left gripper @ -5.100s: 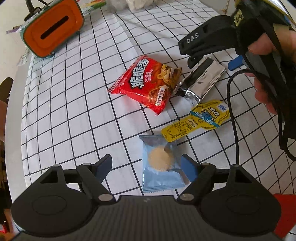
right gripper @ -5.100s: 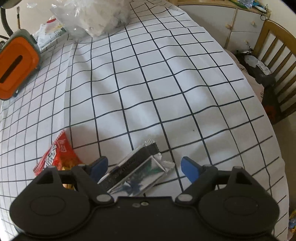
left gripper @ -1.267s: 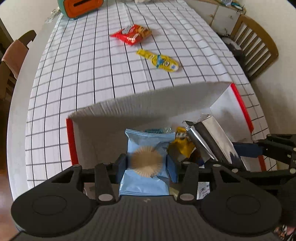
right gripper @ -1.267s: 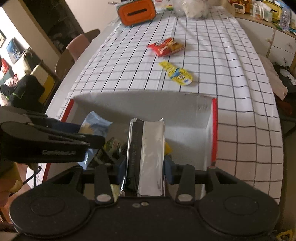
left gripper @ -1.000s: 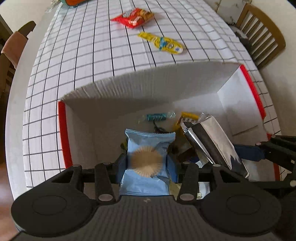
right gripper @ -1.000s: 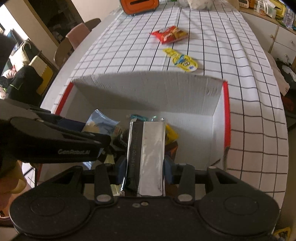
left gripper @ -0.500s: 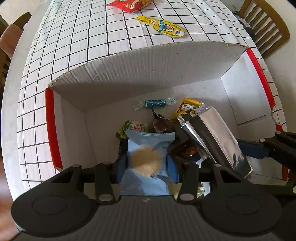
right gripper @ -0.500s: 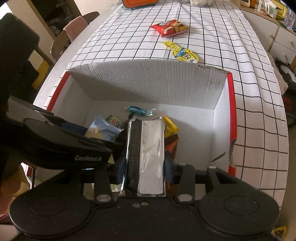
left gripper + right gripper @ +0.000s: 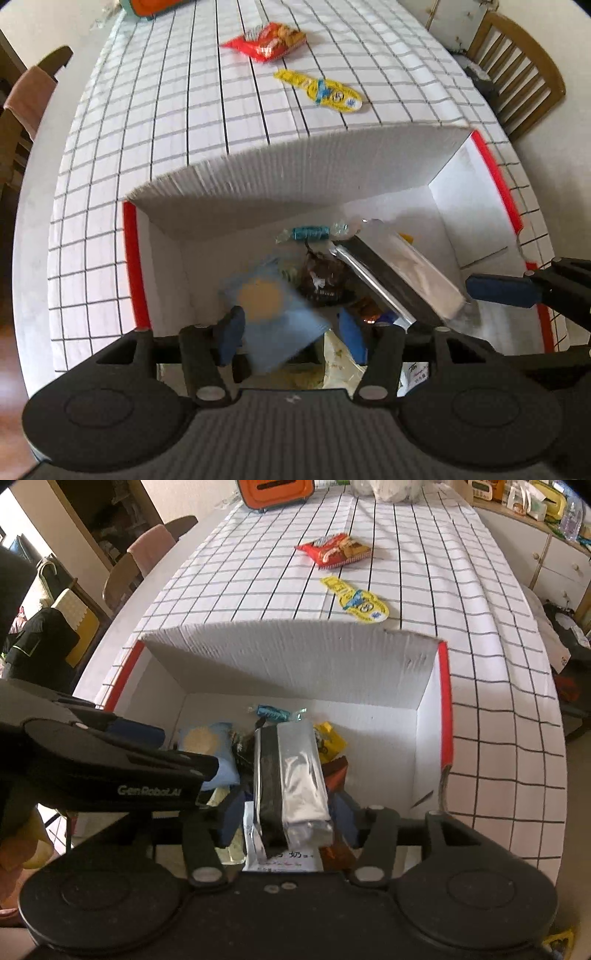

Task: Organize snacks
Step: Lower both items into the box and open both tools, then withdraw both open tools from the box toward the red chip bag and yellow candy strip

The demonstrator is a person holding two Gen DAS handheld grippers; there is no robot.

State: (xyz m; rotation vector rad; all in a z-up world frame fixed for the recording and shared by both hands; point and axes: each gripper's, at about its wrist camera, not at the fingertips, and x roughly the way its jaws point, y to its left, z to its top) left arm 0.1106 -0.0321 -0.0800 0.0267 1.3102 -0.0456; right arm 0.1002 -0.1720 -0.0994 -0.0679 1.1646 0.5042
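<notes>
Jaws parted on both grippers, left gripper [image 9: 290, 328] dropping blurred blue packet [image 9: 273, 314], right gripper [image 9: 286, 818] loosing silver pouch [image 9: 291, 775], long axis toward twelve o'clock, over box [image 9: 295, 661].

A white table with black-grid cloth [image 9: 461, 602] is shown bearing, beyond the fingers, an open red-edged white cardboard box [image 9: 295, 657], a yellow sachet [image 9: 356, 600] and a red snack packet [image 9: 334, 550].

We see a checked cloth [image 9: 424, 572] covering the counter [image 9: 37, 206], with an orange container [image 9: 275, 491] at its far end. Wooden chairs [image 9: 517, 77] stand around it, and a cabinet [image 9: 554, 561] lines the right wall.
</notes>
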